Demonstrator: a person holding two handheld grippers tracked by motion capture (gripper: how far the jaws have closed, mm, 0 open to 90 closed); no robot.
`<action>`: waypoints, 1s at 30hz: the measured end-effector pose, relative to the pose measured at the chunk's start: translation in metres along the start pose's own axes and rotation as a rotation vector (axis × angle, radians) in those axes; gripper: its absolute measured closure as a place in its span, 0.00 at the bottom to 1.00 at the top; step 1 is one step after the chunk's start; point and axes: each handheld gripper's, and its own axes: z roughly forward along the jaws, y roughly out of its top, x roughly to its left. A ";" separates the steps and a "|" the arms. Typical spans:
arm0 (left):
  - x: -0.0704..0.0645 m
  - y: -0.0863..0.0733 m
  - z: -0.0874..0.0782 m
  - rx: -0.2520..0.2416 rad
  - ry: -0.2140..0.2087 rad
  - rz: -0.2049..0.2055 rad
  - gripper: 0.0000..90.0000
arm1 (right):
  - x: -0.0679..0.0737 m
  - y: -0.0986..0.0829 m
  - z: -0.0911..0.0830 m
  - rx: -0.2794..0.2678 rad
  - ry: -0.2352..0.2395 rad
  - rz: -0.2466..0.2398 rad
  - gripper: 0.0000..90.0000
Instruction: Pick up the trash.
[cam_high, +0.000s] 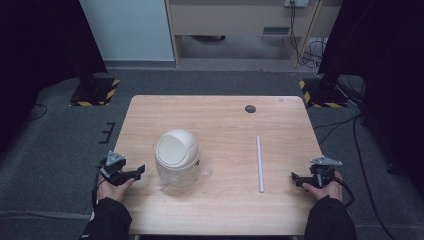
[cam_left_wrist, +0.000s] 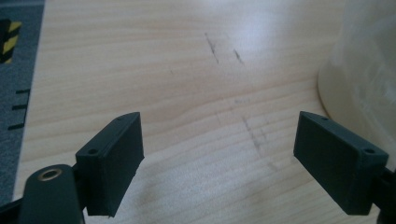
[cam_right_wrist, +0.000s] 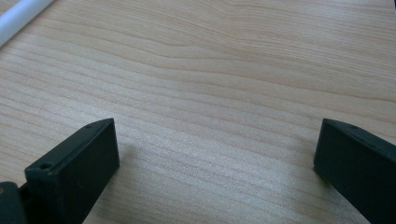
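A cream dome-lidded bin (cam_high: 177, 156) stands left of the table's middle, with a clear plastic bag around its lower part. A thin white rod (cam_high: 259, 163) lies lengthwise right of the middle. My left gripper (cam_high: 135, 172) rests at the table's left edge, open, its jaws pointing at the bin, whose side (cam_left_wrist: 359, 70) looms at the right of the left gripper view. My right gripper (cam_high: 297, 178) sits open near the right edge, a short way right of the rod. The rod's end (cam_right_wrist: 21, 18) shows at the top left of the right gripper view. Both pairs of jaws hold nothing.
The wooden table (cam_high: 220, 120) has a small dark round cap (cam_high: 250, 108) near its far edge. Grey carpet surrounds it, with black stand bases marked by yellow stripes (cam_high: 95, 92) at the far left and far right, and cables on the floor at right.
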 end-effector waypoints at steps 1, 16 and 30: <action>0.000 0.002 -0.002 -0.015 -0.001 -0.001 0.17 | 0.000 0.000 0.000 -0.001 0.000 0.000 0.01; -0.004 0.021 -0.028 -0.175 0.026 0.004 0.18 | 0.001 0.000 0.000 0.000 0.000 0.001 0.01; -0.013 0.044 -0.056 -0.348 0.002 -0.040 0.20 | 0.001 -0.001 -0.001 0.001 -0.001 0.002 0.01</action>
